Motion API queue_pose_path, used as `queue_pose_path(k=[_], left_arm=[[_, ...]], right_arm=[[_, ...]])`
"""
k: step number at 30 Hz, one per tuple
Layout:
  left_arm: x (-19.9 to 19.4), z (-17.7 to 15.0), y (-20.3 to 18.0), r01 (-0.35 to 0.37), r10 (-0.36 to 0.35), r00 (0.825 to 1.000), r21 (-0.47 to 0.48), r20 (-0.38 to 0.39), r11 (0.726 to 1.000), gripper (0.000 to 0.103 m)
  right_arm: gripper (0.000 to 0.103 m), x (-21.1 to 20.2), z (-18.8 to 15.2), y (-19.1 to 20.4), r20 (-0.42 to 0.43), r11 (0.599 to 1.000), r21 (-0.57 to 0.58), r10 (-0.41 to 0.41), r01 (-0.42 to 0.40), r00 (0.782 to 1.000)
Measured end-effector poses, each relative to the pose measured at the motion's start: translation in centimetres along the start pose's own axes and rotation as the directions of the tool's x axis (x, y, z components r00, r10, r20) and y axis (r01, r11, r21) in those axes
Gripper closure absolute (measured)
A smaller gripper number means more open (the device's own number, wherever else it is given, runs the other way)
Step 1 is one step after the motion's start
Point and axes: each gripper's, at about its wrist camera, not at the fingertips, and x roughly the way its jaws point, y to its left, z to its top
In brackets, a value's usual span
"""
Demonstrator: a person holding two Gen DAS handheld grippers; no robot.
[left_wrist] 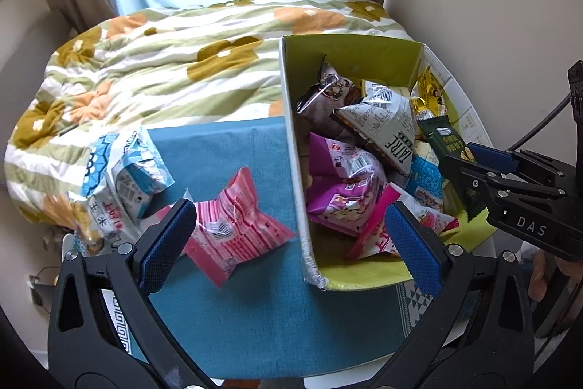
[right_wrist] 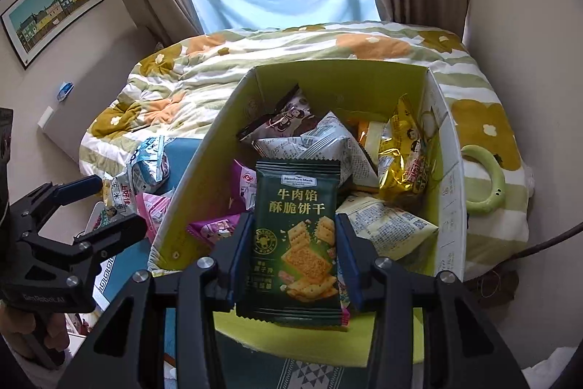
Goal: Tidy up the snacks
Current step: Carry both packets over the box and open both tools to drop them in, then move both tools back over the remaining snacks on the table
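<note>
Right tongs (right_wrist: 291,265) clenched on the dark green cracker packet (right_wrist: 297,236), pads pressing its two long edges, packet upright and face-on to the right wrist camera. It hangs over the near end of the yellow-green box (right_wrist: 446,170), above the snacks already piled inside. In the left wrist view the same packet (left_wrist: 452,148) shows at the right edge, above the box's right side.

Step in hand, as I read it: drop this packet into the box.
- Carry it a little further over the pile before you release; its bottom edge sits close to the near rim, and a release here could let it slide out toward you.
- Lower it until it nearly rests on the heap, then let go. The packet is light and slick and will tip flat on its own.
- Aim for the low spot between the purple bag (right_wrist: 215,226) and the pale printed bag (right_wrist: 386,230); the far end is already stacked high.

Left tongs (left_wrist: 288,243) released, jaws spread wide, holding nothing. They straddle the box's left wall: one pad over the blue cloth on the bench (left_wrist: 255,316), the other over the box interior.

Pink striped packet (left_wrist: 237,232) lies on the cloth just beside the left pad, outside the box and near its wall. The blue-and-white packets (left_wrist: 124,174) lie further left at the cloth's edge, by the bed (left_wrist: 164,61). These remain to be collected.
</note>
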Motion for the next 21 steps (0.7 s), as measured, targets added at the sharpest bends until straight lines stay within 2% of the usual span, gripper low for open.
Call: queue_pose_path(k=[1, 3, 4, 5, 10, 21], left_arm=[[-0.1, -0.1, 0.2, -0.001, 0.001, 1.000, -0.001, -0.001, 1.000, 0.001], [-0.3, -0.5, 0.5, 0.000, 0.000, 1.000, -0.003, 0.000, 1.000, 0.001], [-0.4, -0.7, 0.6, 0.002, -0.002, 1.000, -0.004, 0.001, 1.000, 0.001], [-0.4, -1.0, 0.5, 0.003, -0.003, 1.000, -0.005, 0.002, 1.000, 0.001], [-1.0, -1.9, 0.5, 0.016, -0.016, 1.000, -0.008, 0.009, 1.000, 0.001], [-5.5, -3.1, 1.0, -0.013, 0.017, 0.995, -0.041, 0.095, 0.999, 0.001]], right_arm=[[0.059, 0.2, -0.1, 0.0, -0.001, 1.000, 0.007, -0.010, 0.010, 1.000], [0.041, 0.3, -0.1, -0.1, 0.011, 1.000, 0.018, -0.014, 0.013, 1.000], [0.016, 0.1, -0.3, -0.2, 0.027, 1.000, 0.022, -0.008, 0.008, 1.000], [0.000, -0.2, -0.5, -0.2, 0.045, 1.000, 0.022, -0.003, 0.002, 0.999], [0.000, -2.0, -1.4, -0.1, 0.107, 1.000, 0.009, 0.006, -0.007, 0.994], [0.000, -5.4, -1.6, 1.1, 0.135, 1.000, -0.016, -0.006, 0.008, 0.991]])
